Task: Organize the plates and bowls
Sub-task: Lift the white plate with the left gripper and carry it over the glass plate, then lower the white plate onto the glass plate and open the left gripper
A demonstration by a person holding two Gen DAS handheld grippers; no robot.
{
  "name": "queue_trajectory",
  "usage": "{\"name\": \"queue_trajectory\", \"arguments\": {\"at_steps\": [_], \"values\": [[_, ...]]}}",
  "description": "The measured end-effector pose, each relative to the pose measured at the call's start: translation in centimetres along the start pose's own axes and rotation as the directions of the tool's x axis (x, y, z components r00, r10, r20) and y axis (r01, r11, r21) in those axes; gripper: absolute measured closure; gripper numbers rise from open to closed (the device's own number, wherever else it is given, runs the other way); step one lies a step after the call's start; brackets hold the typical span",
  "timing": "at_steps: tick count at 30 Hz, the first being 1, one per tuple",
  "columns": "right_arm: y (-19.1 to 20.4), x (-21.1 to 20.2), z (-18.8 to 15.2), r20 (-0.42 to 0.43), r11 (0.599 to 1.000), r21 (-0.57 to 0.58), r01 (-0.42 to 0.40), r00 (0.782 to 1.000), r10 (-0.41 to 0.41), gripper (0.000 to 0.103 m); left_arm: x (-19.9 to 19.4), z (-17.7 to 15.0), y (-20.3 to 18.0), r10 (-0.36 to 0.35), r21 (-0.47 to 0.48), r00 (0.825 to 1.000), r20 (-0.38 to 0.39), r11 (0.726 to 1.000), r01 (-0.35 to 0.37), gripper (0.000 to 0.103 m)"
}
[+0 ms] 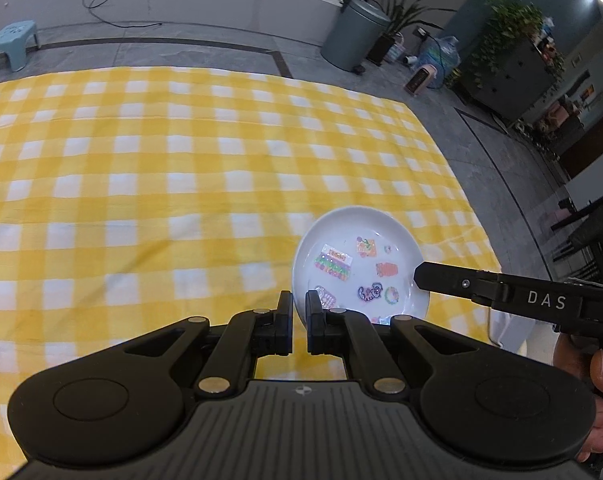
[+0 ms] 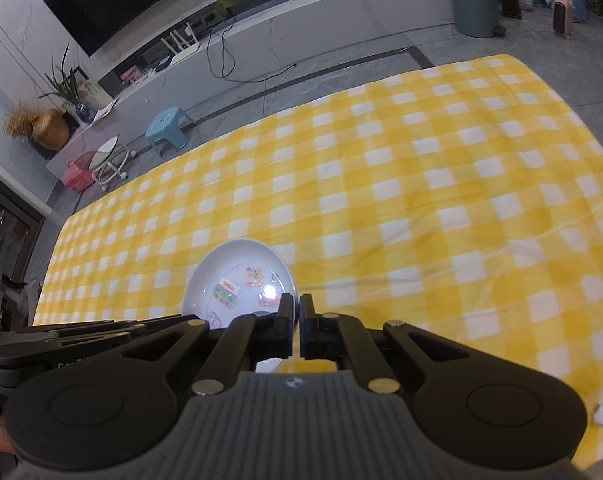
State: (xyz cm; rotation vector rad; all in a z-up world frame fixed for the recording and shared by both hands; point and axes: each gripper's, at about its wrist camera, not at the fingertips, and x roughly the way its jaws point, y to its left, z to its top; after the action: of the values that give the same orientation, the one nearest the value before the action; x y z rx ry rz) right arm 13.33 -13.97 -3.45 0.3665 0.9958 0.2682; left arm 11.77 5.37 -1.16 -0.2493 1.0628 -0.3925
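Note:
A white plate (image 1: 357,264) with several colourful stickers inside is gripped from both sides over the yellow checked cloth (image 1: 181,184). My left gripper (image 1: 299,300) is shut on the plate's left rim. From the right, my right gripper (image 1: 419,276) pinches the opposite rim. In the right wrist view the same plate (image 2: 237,276) sits just ahead of my right gripper (image 2: 297,304), which is shut on its right edge. The left gripper (image 2: 101,332) shows as black links at the plate's near left. The plate's near edge is hidden behind the fingers.
The cloth (image 2: 421,200) spreads wide ahead and to both sides. Beyond its far edge lie grey floor, a blue stool (image 1: 13,42), a grey bin (image 1: 353,36) and potted plants. A person's hand (image 1: 599,372) holds the right gripper.

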Motion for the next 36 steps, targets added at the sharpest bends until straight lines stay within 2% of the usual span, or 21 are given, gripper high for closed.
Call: {"name": "queue_trajectory", "arguments": {"at_steps": [18,31,36], "values": [[-7.9,-4.6,-5.8,0.009,0.993,0.115,0.018,1.000,-0.019,0.103,3.4,-4.5,-7.3,-0.001,0.053,0.997,-0.077,0.999,0.005,0.097],[-10.8,-2.9,-8.4,-0.035,0.988,0.151,0.027,0.999,-0.022,0.103,6.3,-6.9,-8.2,0.041,0.064,0.989,-0.141,0.997,-0.032,0.097],[-11.7,-2.0,-9.0,-0.072,0.985,0.161,0.057,0.996,-0.046,0.103,7.6,-7.5,-8.5,0.054,0.074,0.984,-0.168,0.996,-0.042,0.097]]}}
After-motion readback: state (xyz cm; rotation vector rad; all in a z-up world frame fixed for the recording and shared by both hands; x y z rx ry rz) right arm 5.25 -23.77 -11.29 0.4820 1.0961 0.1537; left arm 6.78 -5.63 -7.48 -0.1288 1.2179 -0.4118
